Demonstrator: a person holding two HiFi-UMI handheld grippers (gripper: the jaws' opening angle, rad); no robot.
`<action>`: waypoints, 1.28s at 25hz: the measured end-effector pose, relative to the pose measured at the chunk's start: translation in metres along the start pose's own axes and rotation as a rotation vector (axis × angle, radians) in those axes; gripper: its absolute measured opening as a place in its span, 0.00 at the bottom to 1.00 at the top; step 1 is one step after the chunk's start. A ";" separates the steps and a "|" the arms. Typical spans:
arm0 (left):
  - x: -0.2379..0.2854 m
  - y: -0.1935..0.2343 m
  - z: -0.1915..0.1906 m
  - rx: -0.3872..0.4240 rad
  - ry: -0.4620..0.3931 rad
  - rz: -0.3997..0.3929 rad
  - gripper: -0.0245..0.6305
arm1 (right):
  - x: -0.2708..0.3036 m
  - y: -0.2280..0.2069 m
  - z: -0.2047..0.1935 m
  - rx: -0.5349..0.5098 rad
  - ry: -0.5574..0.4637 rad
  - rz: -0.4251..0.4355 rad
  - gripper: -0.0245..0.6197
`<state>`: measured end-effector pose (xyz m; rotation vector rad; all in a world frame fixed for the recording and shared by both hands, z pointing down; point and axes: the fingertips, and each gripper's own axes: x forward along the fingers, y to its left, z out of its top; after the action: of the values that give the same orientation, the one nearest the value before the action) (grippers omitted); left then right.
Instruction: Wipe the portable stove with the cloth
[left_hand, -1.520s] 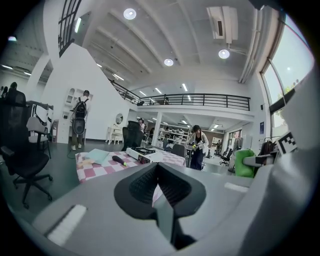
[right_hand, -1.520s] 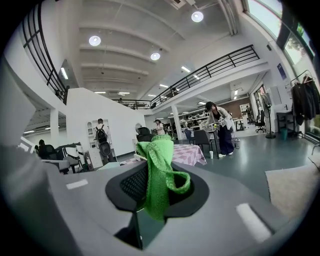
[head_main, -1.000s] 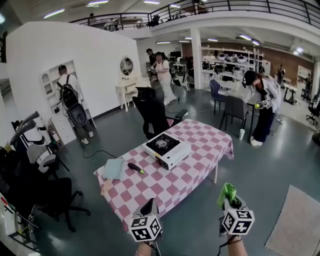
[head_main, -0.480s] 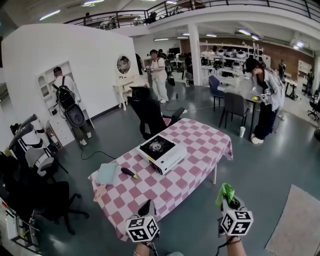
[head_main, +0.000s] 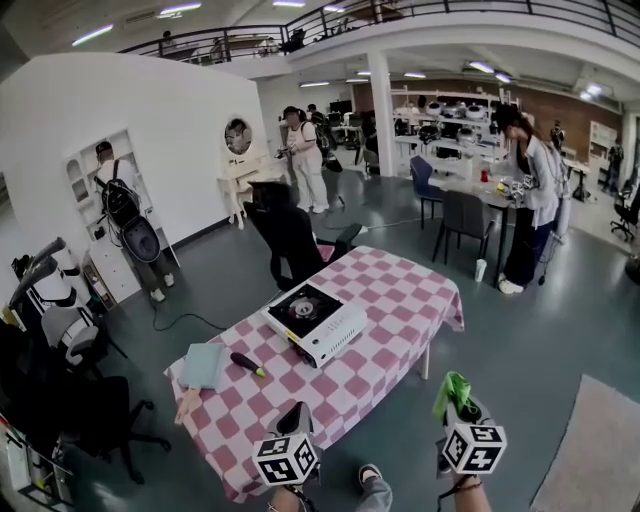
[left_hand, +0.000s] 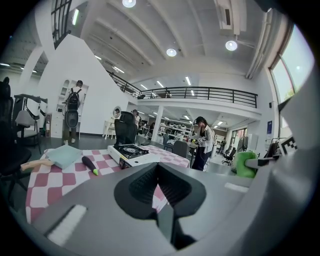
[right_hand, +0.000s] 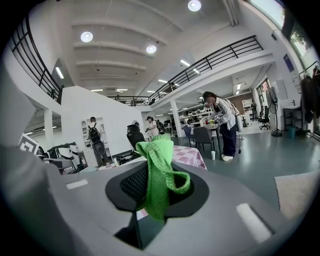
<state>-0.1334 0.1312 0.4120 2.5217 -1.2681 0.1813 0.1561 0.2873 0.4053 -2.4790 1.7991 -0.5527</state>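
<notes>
The portable stove (head_main: 312, 318), white with a black top and one burner, sits mid-table on the pink-and-white checked tablecloth (head_main: 400, 300). It also shows in the left gripper view, as the stove (left_hand: 131, 152). Both grippers hang in front of the table's near edge, well short of the stove. My left gripper (head_main: 296, 412) is shut with nothing between its jaws, and the same shows for the left gripper (left_hand: 158, 170) in its own view. My right gripper (head_main: 458, 402) is shut on a green cloth (head_main: 452, 388). In the right gripper view that cloth (right_hand: 159, 172) bunches out of the jaws.
A pale teal pad (head_main: 203, 365) and a dark eggplant-shaped thing (head_main: 245, 362) lie on the table's left part. A black office chair (head_main: 290, 235) stands behind the table, more chairs (head_main: 60, 390) at left. People stand farther back. A shoe (head_main: 368, 473) shows below.
The view has drifted: the table and stove sit a little lower and further left in the head view. Both grippers keep their places and holds. A shoe has come into view.
</notes>
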 end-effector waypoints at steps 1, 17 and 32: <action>0.010 0.002 0.003 -0.005 -0.005 0.002 0.04 | 0.008 -0.001 0.003 -0.003 -0.004 0.002 0.17; 0.173 0.034 0.064 -0.036 -0.032 0.023 0.04 | 0.185 -0.013 0.083 -0.043 -0.020 0.024 0.17; 0.244 0.121 0.074 -0.152 -0.028 0.160 0.04 | 0.330 0.049 0.105 -0.152 0.051 0.170 0.17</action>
<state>-0.0860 -0.1464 0.4296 2.3040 -1.4383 0.0824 0.2315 -0.0531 0.3834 -2.3896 2.1217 -0.4906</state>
